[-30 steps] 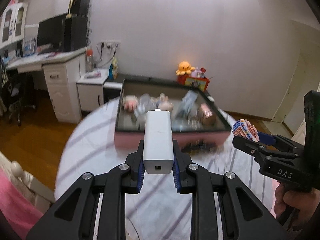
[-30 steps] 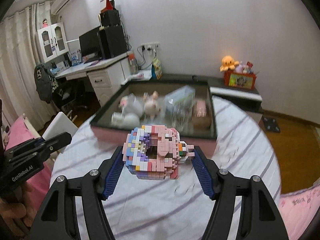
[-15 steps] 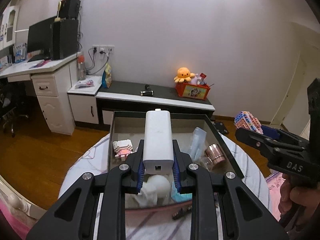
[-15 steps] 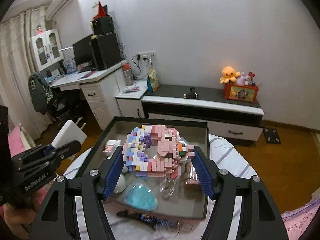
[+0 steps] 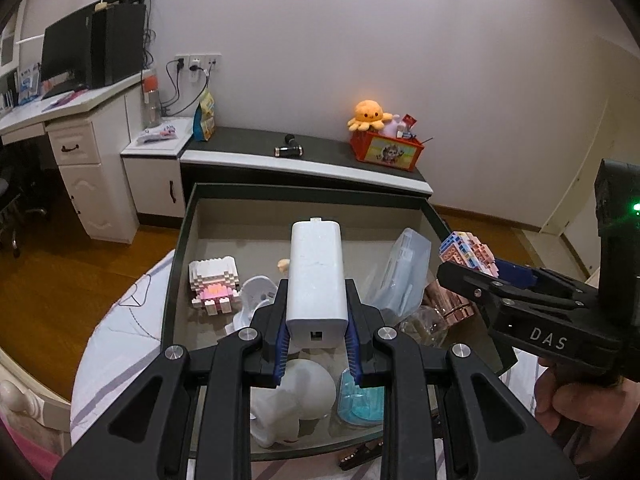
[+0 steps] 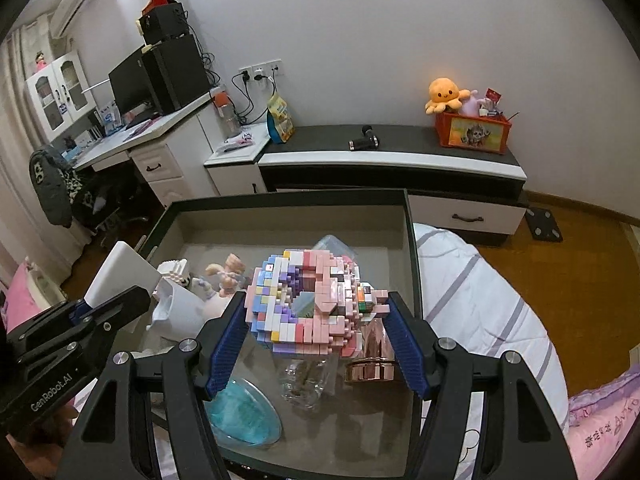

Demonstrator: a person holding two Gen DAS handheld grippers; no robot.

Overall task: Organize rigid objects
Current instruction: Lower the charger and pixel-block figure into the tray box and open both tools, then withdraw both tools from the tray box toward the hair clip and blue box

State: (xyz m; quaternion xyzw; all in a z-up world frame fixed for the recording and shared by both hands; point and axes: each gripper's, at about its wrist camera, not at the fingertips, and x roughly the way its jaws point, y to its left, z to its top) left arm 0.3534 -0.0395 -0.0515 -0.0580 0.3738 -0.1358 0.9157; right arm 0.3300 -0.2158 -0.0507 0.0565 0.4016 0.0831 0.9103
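At upper right we see an orange octopus plush (image 6: 443,94) atop a red box (image 6: 474,133); monitor (image 6: 130,90) at upper left.

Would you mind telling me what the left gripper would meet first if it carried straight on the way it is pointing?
Probably the tray's contents: the left gripper, shut on the white power bank, points down over the white fan and small figurine. Depth is unclear, so I cannot say which comes first.

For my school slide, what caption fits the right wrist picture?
Right gripper holding a pastel brick donut above a dark tray of toys.
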